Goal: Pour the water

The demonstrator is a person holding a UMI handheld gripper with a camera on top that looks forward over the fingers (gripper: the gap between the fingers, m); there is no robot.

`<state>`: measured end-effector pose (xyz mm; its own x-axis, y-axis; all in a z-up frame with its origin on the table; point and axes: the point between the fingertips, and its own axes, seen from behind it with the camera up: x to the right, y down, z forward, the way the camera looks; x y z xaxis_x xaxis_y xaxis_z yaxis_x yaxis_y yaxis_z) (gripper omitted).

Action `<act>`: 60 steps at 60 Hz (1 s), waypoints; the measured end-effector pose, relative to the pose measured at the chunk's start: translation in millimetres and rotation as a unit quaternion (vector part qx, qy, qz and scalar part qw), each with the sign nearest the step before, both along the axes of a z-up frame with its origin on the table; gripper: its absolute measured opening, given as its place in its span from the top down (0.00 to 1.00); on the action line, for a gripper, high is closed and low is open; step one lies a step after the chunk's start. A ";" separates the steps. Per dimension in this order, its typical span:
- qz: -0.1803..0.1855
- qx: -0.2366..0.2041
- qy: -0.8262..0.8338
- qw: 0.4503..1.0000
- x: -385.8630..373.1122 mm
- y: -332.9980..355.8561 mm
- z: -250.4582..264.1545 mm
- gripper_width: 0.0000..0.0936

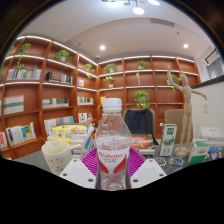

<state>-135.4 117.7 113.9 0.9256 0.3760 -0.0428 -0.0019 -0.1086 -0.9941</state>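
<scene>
Bottle: a clear plastic water bottle (pixel 113 143) with a white cap and a pink-and-white label stands upright between the two fingers, its long axis vertical, cap toward the ceiling.
Gripper: the gripper (pixel 113 172) has its fingers closed in against the lower body of the bottle; the magenta pads (pixel 91 160) sit flush to the label on both sides with no gap visible, so I judge the bottle clamped.
Bottle's support: its base is hidden behind the fingers, so whether it rests on the table or is lifted off cannot be told.
Cup: a pale paper cup (pixel 57 155) stands on the table (pixel 30 160) just to the left of the bottle and the left finger, mouth up, close but apart from the bottle.
Key relation: the receiving cup lies left of the held bottle, about level with its lower half; a pour would need the bottle's neck tipped leftward and down over the cup's mouth.
Cap: the white cap appears to be on, which would block pouring; too small to be sure.
Right side: small cartons and boxes (pixel 170 145) crowd the table's right part, near the right finger.
Backdrop: wooden bookshelves (pixel 40 90) with plants, well beyond the table.
</scene>
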 end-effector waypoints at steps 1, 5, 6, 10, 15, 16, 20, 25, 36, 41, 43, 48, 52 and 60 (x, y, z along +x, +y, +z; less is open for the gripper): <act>0.000 0.001 0.000 1.000 0.8 0.9 -0.8 0.61; -0.001 0.003 -0.001 1.000 -2.1 -2.8 1.1 0.57; -0.002 0.003 -0.001 1.000 -2.2 -3.1 1.2 0.56; -0.008 0.004 -0.001 1.000 -0.4 -3.6 1.2 0.47; -0.004 -0.015 -0.010 1.000 -1.8 -7.2 -4.8 0.40; -0.005 -0.022 -0.013 1.000 -0.9 -8.0 -7.9 0.38; -0.018 -0.042 -0.016 0.999 5.9 -14.3 -14.8 0.25; -0.029 -0.040 -0.012 0.999 13.5 -30.6 -12.2 0.19; -0.044 -0.041 -0.022 0.998 35.7 -91.7 -11.2 0.11; -0.065 -0.043 -0.034 0.996 52.9 -121.1 -12.3 0.11; -0.075 -0.045 -0.038 0.995 60.7 -131.4 -13.5 0.11; -0.094 -0.049 -0.044 0.993 76.9 -157.1 -14.1 0.11; -0.109 -0.054 -0.045 0.992 90.7 -171.6 -14.8 0.11; -0.131 -0.053 -0.039 0.989 113.5 -192.7 -7.2 0.10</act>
